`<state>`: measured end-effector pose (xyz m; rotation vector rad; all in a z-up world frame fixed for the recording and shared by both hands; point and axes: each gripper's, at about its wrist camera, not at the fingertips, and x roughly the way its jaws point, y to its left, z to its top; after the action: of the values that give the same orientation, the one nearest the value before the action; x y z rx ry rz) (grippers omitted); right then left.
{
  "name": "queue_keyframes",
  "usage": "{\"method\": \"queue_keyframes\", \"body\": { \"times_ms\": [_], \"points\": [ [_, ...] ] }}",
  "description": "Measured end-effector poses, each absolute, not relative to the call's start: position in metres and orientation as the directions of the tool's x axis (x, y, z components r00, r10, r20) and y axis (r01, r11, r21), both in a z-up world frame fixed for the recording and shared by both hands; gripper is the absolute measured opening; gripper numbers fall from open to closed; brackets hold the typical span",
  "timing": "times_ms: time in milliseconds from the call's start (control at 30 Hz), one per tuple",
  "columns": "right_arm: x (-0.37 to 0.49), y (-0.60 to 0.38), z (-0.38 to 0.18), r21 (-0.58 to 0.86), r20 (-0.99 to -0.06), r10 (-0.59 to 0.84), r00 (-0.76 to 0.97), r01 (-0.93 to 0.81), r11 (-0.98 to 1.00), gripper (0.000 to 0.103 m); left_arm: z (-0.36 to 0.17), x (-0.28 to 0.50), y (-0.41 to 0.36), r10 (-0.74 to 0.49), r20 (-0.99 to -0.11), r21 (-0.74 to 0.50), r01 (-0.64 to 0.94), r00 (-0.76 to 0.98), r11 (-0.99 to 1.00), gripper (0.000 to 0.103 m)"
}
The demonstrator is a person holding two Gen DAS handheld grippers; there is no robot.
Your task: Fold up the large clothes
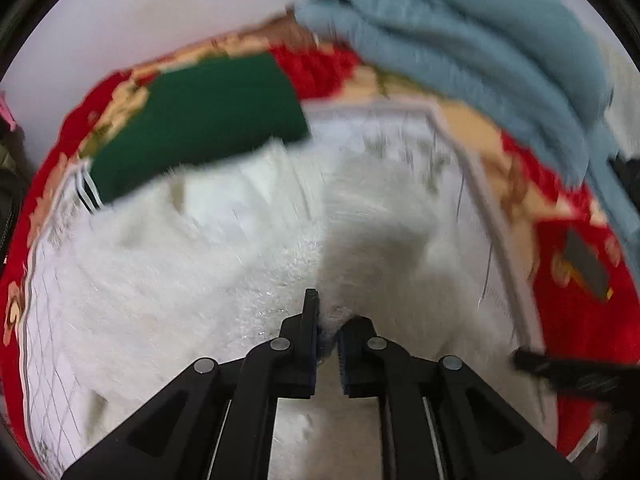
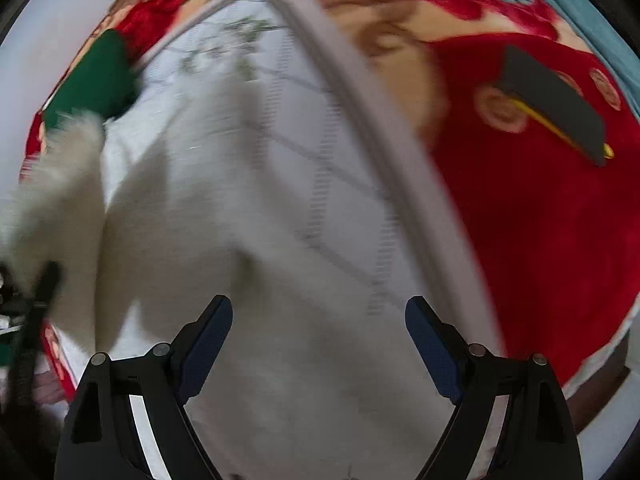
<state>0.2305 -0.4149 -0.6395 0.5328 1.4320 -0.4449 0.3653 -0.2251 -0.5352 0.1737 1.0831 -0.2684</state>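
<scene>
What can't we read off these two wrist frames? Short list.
- White fluffy garment: full outline cut off by the frame edge and the left gripper, left wrist view; fold state unclear.
- Green cloth: type unreadable, motion blur, both views.
- Dark flat object on the red blanket: identity unclear, blur.
- Blue fabric: extent cut by the frame edge.
- Right gripper: open, nothing between its fingers.

Both wrist views look steeply down, close, sharing the white mat (image 1: 460, 148)

Your white garment (image 1: 168, 264) looks fluffy, long-pile fleece; the red floral blanket (image 2: 520, 240) is plush velour; the blue towel (image 1: 480, 40) is soft terry; your fingers (image 2: 208, 336) are matt black plastic with navy pads.
</scene>
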Motion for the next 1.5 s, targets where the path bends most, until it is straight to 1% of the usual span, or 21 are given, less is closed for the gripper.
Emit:
{"method": "queue_keyframes", "body": {
  "times_ms": [100,133,167,200,233,433,600,633,667,767,800,833,933,1033,1100,1133,1167,1267,1300,1400,1500],
  "points": [
    [0.217,-0.443,-0.637,0.061,-0.996,0.013,0.087,0.579,0.813,0.090,-0.542,0.361,-0.227,-0.102,-0.906,0.019,0.280,0.411,0.960,0.013],
    [0.216,-0.449,-0.636,0.056,-0.996,0.007,0.088,0.575,0.816,0.090,-0.539,0.359,-0.224,-0.115,-0.906,0.002,0.274,0.407,0.962,0.030],
    [0.216,-0.452,-0.635,0.051,-0.996,0.001,0.087,0.571,0.819,0.090,-0.540,0.357,-0.226,-0.127,-0.905,-0.012,0.274,0.406,0.962,0.070],
    [0.216,-0.457,-0.634,0.053,-0.996,0.002,0.089,0.567,0.822,0.090,-0.539,0.356,-0.226,-0.127,-0.904,-0.014,0.267,0.409,0.964,0.093],
    [0.217,-0.460,-0.633,0.061,-0.996,0.009,0.093,0.566,0.822,0.090,-0.537,0.355,-0.228,-0.128,-0.898,-0.017,0.257,0.421,0.966,0.103],
    [0.245,-0.454,-0.618,0.260,-0.964,0.172,0.205,0.560,0.787,0.090,-0.536,0.366,-0.206,-0.075,-0.908,-0.006,0.165,0.413,0.986,0.103],
    [0.283,-0.420,-0.618,0.396,-0.917,0.317,0.240,0.471,0.788,0.087,-0.531,0.365,-0.152,0.142,-0.914,0.132,-0.050,0.379,0.990,0.103],
    [0.295,-0.409,-0.625,0.443,-0.896,0.377,0.234,0.441,0.780,0.080,-0.531,0.364,-0.137,0.179,-0.915,0.153,-0.099,0.363,0.983,0.103],
    [0.308,-0.397,-0.636,0.466,-0.885,0.420,0.203,0.410,0.784,0.078,-0.532,0.363,-0.123,0.210,-0.914,0.170,-0.141,0.347,0.975,0.103],
    [0.331,-0.365,-0.672,0.423,-0.901,0.427,0.070,0.354,0.834,0.076,-0.539,0.354,-0.089,0.306,-0.898,0.241,-0.230,0.315,0.943,0.103],
    [0.339,-0.354,-0.689,0.405,-0.906,0.424,0.013,0.326,0.855,0.055,-0.541,0.350,-0.082,0.330,-0.894,0.261,-0.246,0.303,0.934,0.103],
    [0.340,-0.348,-0.697,0.387,-0.912,0.410,-0.014,0.305,0.870,0.022,-0.546,0.345,-0.070,0.350,-0.894,0.278,-0.267,0.279,0.923,0.103],
    [0.346,-0.341,-0.696,0.303,-0.952,0.305,0.028,0.249,0.920,0.016,-0.553,0.328,-0.045,0.369,-0.901,0.290,-0.315,0.229,0.903,0.103],
    [0.345,-0.357,-0.677,0.205,-0.977,0.181,0.110,0.280,0.938,0.015,-0.557,0.305,-0.023,0.380,-0.906,0.300,-0.348,0.188,0.888,0.103],
    [0.344,-0.360,-0.681,0.173,-0.984,0.159,0.075,0.275,0.946,0.015,-0.558,0.292,-0.013,0.383,-0.909,0.309,-0.353,0.163,0.883,0.103],
    [0.342,-0.359,-0.686,0.180,-0.983,0.180,0.028,0.286,0.941,0.023,-0.559,0.283,-0.009,0.380,-0.914,0.311,-0.354,0.142,0.882,0.103],
    [0.334,-0.357,-0.683,0.197,-0.977,0.212,-0.013,0.307,0.931,0.025,-0.560,0.274,-0.004,0.370,-0.920,0.304,-0.356,0.132,0.884,0.103],
    [0.309,-0.341,-0.646,0.183,-0.983,0.184,0.026,0.294,0.938,0.031,-0.564,0.252,0.000,0.346,-0.933,0.295,-0.339,0.099,0.893,0.103],
    [0.298,-0.334,-0.634,0.179,-0.984,0.177,0.035,0.287,0.941,0.039,-0.567,0.241,0.000,0.337,-0.937,0.290,-0.330,0.094,0.898,0.103],
    [0.261,-0.295,-0.621,0.264,-0.960,0.278,-0.015,0.265,0.927,0.059,-0.577,0.222,0.000,0.313,-0.947,0.279,-0.303,0.069,0.911,0.103],
    [0.231,-0.231,-0.671,0.334,-0.900,0.387,-0.201,0.251,0.909,0.059,-0.588,0.216,0.001,0.292,-0.956,0.271,-0.266,0.042,0.925,0.103]
  ]
}}
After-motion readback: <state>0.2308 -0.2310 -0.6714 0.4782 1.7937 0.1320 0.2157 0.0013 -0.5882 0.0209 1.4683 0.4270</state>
